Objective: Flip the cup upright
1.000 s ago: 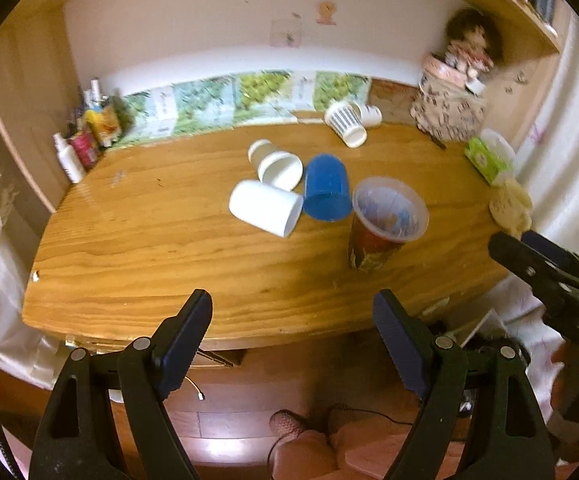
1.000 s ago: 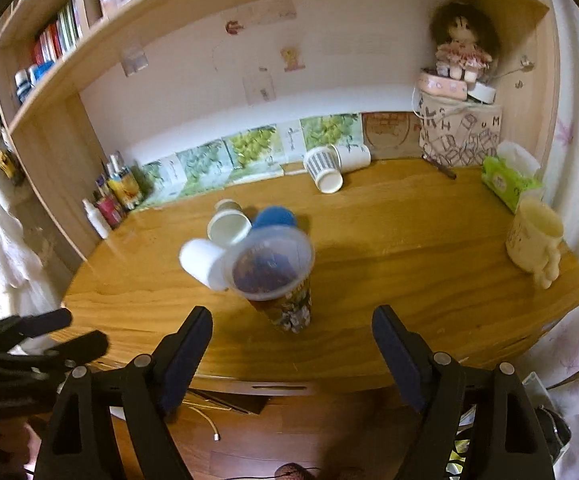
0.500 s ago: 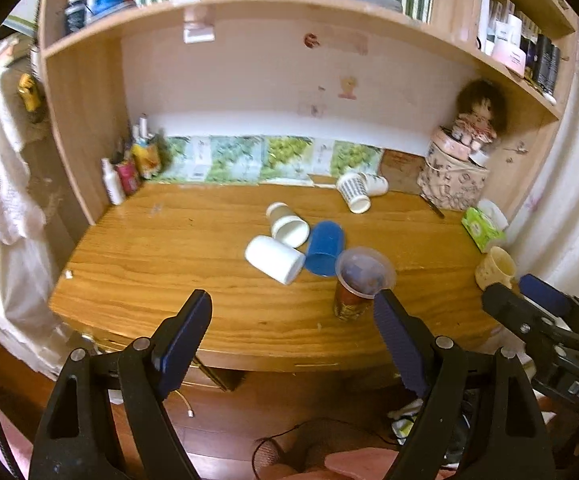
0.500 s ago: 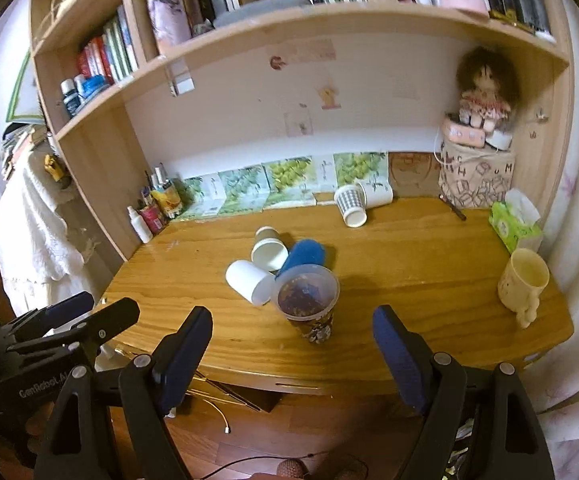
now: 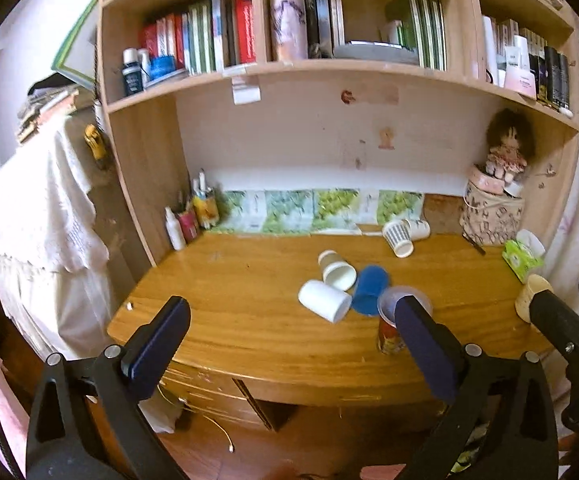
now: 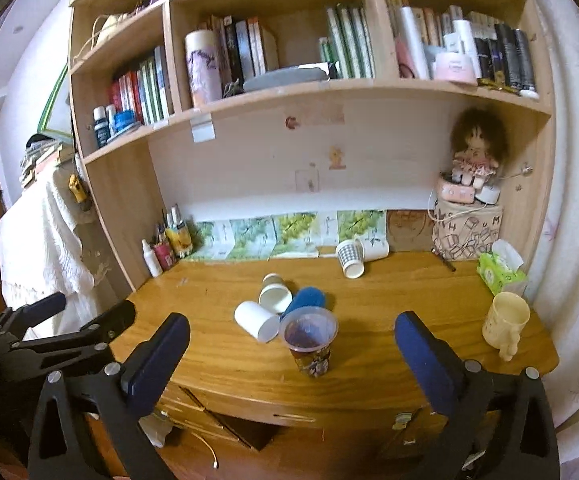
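Note:
A clear printed cup stands upright near the desk's front edge; in the left wrist view my right finger partly hides it. Behind it lie a white cup, a blue cup and a paper cup, all on their sides. My left gripper and my right gripper are both open, empty and held back off the desk's front edge.
The wooden desk sits under bookshelves. Two more cups lie at the back. A cream mug, a green tissue pack and a patterned basket with a doll stand at right. Bottles stand at back left.
Both grippers have pulled back and risen away from the desk, so the cups look smaller and the bookshelves have come into view. The cups have not moved.

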Demonstrator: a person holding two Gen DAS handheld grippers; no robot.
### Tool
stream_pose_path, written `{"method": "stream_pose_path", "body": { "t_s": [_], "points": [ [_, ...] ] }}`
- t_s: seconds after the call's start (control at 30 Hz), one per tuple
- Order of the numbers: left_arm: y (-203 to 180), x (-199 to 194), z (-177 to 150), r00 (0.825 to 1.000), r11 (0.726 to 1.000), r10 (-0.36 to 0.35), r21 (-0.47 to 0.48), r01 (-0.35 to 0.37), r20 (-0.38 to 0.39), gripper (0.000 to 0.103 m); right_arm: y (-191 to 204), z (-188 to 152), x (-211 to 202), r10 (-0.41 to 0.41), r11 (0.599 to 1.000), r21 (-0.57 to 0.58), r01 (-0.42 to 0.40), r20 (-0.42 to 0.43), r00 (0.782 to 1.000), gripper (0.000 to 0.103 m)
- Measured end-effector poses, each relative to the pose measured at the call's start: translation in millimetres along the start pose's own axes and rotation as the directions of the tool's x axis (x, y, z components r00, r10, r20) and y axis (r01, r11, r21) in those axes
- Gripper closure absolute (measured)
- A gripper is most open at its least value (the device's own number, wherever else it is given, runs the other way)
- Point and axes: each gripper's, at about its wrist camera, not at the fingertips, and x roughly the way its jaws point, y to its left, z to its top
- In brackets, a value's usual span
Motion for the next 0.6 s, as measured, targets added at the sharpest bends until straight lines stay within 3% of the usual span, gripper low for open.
{"method": "stream_pose_path", "body": {
  "t_s": [0.27,0.6],
  "points": [
    [-3,-7,1,0.998,1.0,0.014,0.002,-0.014,0.066,0.001,-2,-1,-6,-0.007,1.0,-0.002,0.007,0.051,0.999,0.0],
    [-13,-9,5,0.992,1.0,-0.017,0.024,0.014,0.125,0.001,-8,0,-3,-0.022,1.0,0.013,0.021,0.056,0.998,0.0]
  ]
}}
